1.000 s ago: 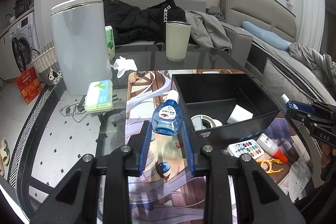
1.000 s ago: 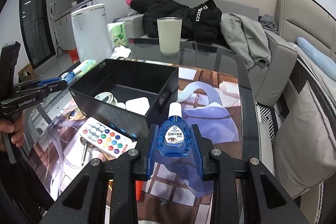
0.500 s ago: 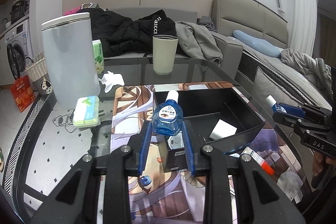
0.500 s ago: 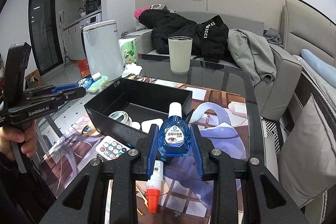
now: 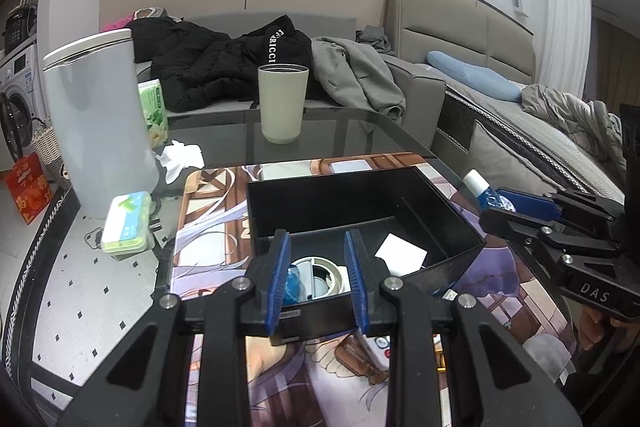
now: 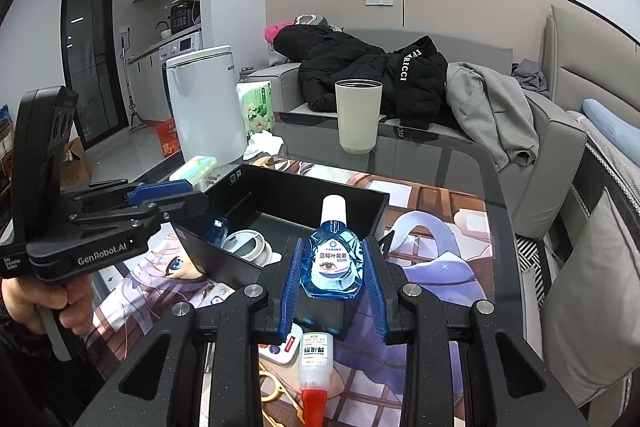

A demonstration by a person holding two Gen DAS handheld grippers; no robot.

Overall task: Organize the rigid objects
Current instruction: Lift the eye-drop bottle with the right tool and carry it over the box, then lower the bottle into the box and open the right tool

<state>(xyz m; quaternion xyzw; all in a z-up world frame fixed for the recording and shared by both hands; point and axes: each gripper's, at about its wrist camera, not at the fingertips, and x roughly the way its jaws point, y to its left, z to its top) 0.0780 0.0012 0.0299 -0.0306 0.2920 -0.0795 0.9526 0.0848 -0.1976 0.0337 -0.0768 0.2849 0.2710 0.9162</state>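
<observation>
My left gripper [image 5: 316, 247] hangs over the near corner of the black box [image 5: 360, 187]; its blue pads stand close together with nothing between them. One blue eye-drop bottle [image 5: 292, 279] lies inside the box beside a tape roll [image 5: 320, 271] and a white card [image 5: 400, 253]. My right gripper [image 6: 331, 267] is shut on a second blue eye-drop bottle [image 6: 331, 259], upright with its white cap on top, just in front of the black box [image 6: 280, 183]. The right wrist view also shows the left gripper [image 6: 188, 193] above the box's left wall, and the dropped bottle [image 6: 218, 229] below it.
A beige cup [image 5: 282, 103] stands behind the box on the glass table, and a tall white bin [image 5: 96, 123] and a green case [image 5: 128, 223] are at the left. A red-tipped glue bottle [image 6: 314, 363] and yellow scissors [image 6: 276, 391] lie under my right gripper. A sofa with coats runs behind.
The blue bottle has left my left gripper and now lies in the box. Both grippers have moved forward toward the box, the right one still carrying its bottle.
</observation>
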